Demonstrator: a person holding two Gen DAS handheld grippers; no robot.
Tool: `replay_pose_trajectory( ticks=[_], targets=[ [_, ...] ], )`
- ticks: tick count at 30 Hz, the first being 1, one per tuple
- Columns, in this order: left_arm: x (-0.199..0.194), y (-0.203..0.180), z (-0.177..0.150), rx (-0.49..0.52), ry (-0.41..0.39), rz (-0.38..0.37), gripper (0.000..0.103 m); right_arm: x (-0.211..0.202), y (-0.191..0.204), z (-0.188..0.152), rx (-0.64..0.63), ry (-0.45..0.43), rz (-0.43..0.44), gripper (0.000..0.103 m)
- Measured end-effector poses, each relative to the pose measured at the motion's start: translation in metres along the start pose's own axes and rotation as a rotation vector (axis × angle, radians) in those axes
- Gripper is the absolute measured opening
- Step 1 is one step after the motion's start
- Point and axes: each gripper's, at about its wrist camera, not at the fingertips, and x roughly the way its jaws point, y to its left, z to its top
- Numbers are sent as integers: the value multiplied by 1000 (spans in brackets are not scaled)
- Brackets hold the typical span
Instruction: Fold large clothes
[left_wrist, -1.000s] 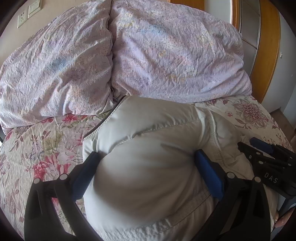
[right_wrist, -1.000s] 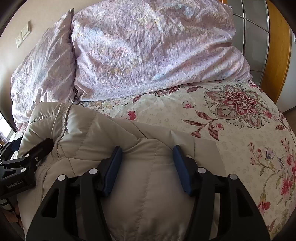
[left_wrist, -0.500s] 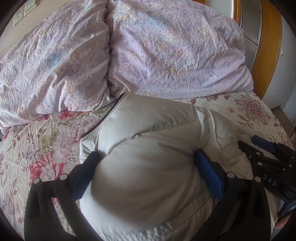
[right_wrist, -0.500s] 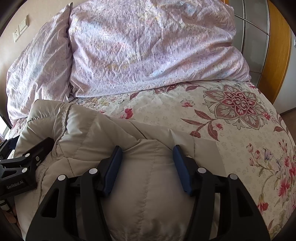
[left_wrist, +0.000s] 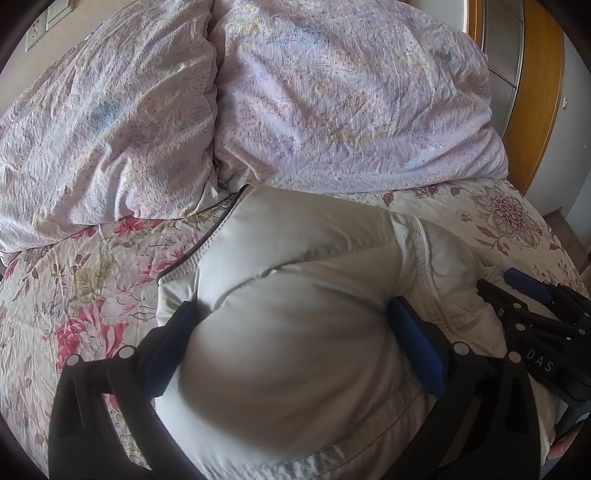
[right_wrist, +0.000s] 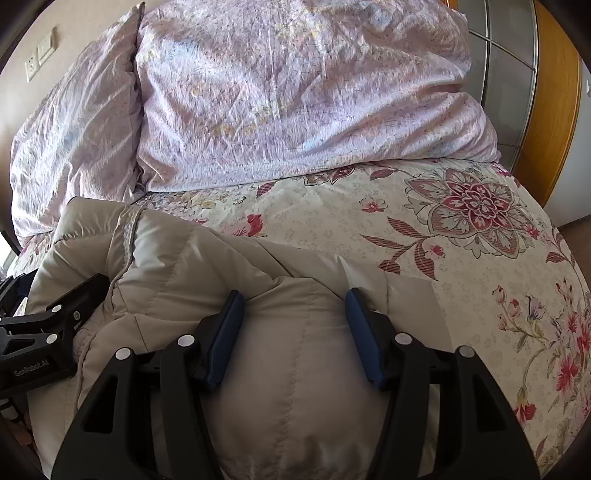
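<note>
On the bed, spread with a pale quilt printed in red and pink flowers, lies a puffy, quilted off-white jacket, bunched up at the near edge with its far end reaching toward the two lilac pillows piled at the head of the bed. The jacket's stitched edge with a dark zip line runs along its left side in the left wrist view. The left gripper is pushed into the jacket: its blue pads stand wide apart, and a thick bulge of padded cloth fills the whole gap between them, pressing against both pads, so it is squeezing a fat fold of the jacket. The right gripper does the same further to the right on the same garment, its blue pads set apart with a rounded lump of the jacket wedged between them and touching both. Each gripper shows at the edge of the other's view, black and lying against the jacket. Behind the pillows on the left is a beige wall with a white socket and switch; on the right stands a wooden door frame with frosted glass panels. A fingertip shows at the lower right corner of the left wrist view.
</note>
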Motion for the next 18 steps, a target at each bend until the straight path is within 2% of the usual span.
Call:
replay_pose_trajectory(
  ticks=[8, 12, 15, 18],
  targets=[
    [-2, 2, 2, -7, -4, -4, 101, 1, -1, 2, 9, 9, 2, 59],
    [-22, 18, -1, -59, -8, -57, 101, -9, -5, 5, 27, 31, 25, 60],
    [-45, 41, -8, -127, -3, -149, 101, -29, -11, 9, 60, 41, 82, 69],
    [-66, 63, -18, -148, -1, -224, 101, -57, -27, 11, 135, 36, 168, 88]
  ],
)
